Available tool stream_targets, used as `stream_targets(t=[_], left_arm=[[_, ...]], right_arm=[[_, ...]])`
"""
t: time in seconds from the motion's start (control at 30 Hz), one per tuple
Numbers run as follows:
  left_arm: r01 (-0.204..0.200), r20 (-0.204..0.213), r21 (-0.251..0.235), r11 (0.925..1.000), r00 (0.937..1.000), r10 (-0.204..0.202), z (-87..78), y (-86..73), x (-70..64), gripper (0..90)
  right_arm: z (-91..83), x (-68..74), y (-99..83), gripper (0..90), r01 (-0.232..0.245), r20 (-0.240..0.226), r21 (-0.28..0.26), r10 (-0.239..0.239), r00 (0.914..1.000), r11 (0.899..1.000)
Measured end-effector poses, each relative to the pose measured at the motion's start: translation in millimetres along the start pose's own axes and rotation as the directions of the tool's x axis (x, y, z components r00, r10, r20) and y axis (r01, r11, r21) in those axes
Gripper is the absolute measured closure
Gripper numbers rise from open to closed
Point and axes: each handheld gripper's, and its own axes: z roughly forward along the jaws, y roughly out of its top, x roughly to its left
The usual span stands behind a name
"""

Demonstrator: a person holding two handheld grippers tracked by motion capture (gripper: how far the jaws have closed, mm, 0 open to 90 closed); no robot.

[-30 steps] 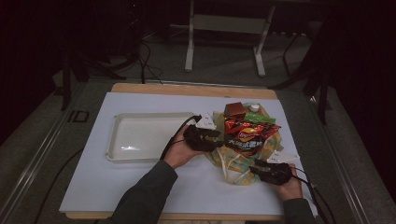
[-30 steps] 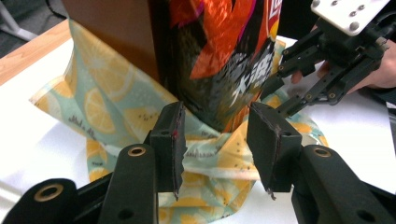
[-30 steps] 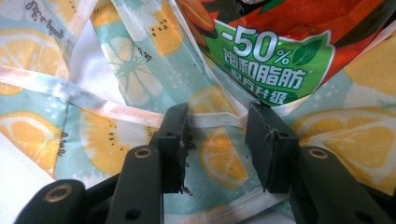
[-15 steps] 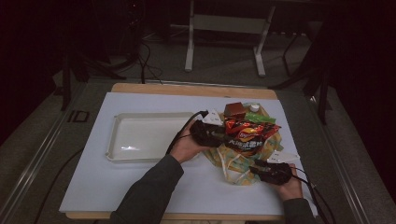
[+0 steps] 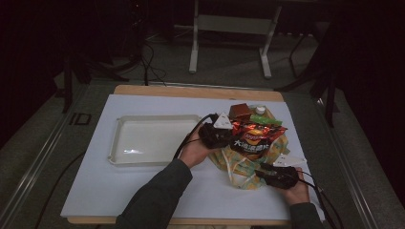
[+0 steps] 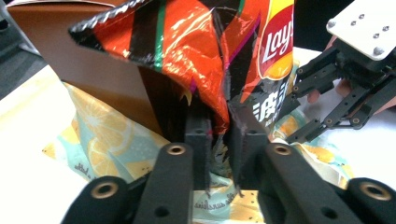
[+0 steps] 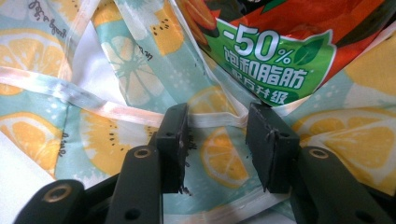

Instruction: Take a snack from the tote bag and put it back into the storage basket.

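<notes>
Crinkly foil is what the left gripper (image 6: 218, 140) has between its jaws: they are pinched nearly together on a fold at the edge of the red Lay's crisp bag (image 5: 255, 138), which sits on top of the lemon-print cloth bag (image 5: 241, 167) at the right of the table, just right of the white tray (image 5: 157, 120). Such a packet should be very light, puffed with air and slippery, and its contents brittle, so the crimped seam or a corner is a better hold than the belly, which would crush. A brown carton (image 6: 88, 60) stands just behind the packet in the left gripper view, touching it as far as I can tell. The right gripper (image 7: 217, 140) rests at the near side with its jaws apart, straddling a white strap (image 7: 140, 114) of the cloth bag but clamping nothing. That fabric is soft and limp; pinning it flat would likely help the packet slide free.
</notes>
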Motion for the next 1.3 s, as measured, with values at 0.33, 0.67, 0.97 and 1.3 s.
stream_targets(t=[0.33,0.67,0.97,1.3], left_arm=[[0.012,-0.005,-0.03,0.9995,0.9999,-0.013,0.6,3.5,-4.2,89.3],[0.058,0.018,-0.092,0.9941,0.9982,-0.057,-4.0,10.6,-6.7,89.5],[0.08,0.03,-0.137,0.9873,0.9966,-0.077,-13.9,18.3,-8.4,89.6],[0.097,0.035,-0.151,0.9837,0.9951,-0.093,-15.5,24.8,-8.9,89.7]], right_arm=[[-0.1,0.0,0.0,58.7,-0.002,-0.002,0.0,0.002,1.0,1.0],[0.0,0.3,0.1,58.7,-0.002,-0.001,0.0,0.002,1.0,1.0],[0.1,0.3,0.0,58.7,-0.002,-0.002,-0.001,0.002,1.0,1.0],[0.2,0.5,-0.1,58.7,-0.001,0.0,-0.002,0.001,1.0,1.0]])
